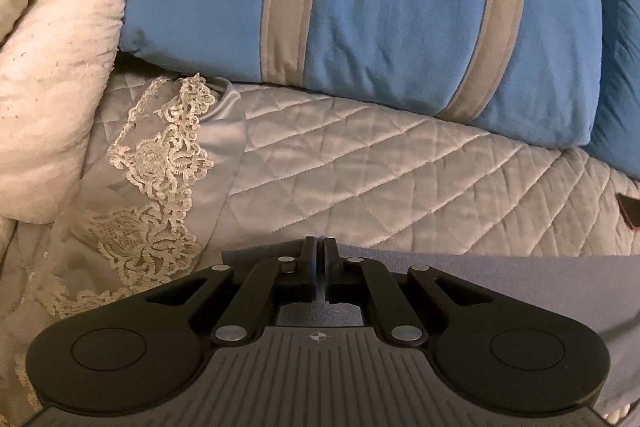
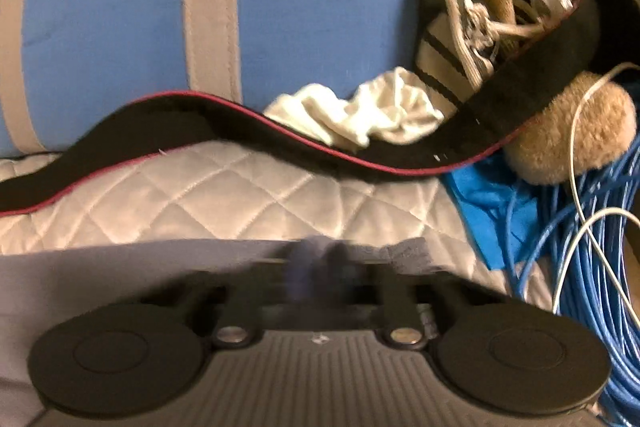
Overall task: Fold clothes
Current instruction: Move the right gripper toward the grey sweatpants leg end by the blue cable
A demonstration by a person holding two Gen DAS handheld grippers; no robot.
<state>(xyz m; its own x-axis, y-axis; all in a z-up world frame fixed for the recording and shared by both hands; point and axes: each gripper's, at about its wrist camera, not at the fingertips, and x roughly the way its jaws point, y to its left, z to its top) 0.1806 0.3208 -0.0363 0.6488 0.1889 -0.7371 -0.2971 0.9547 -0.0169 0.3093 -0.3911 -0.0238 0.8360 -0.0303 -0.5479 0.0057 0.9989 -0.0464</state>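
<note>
Here the left gripper (image 1: 319,247) has its jaws pressed together on the far edge of a grey-lilac garment (image 1: 460,271) that lies on the quilted bedspread (image 1: 360,163), with a blue pillow (image 1: 392,7) beyond it. The right gripper (image 2: 320,259) sits at the same cloth's edge (image 2: 120,263), too blurred to tell how its jaws stand. Farther right, an open black bag with red piping (image 2: 532,75) holds a striped sneaker (image 2: 452,51) and crinkled plastic, beside blue cable coils (image 2: 592,227).
</note>
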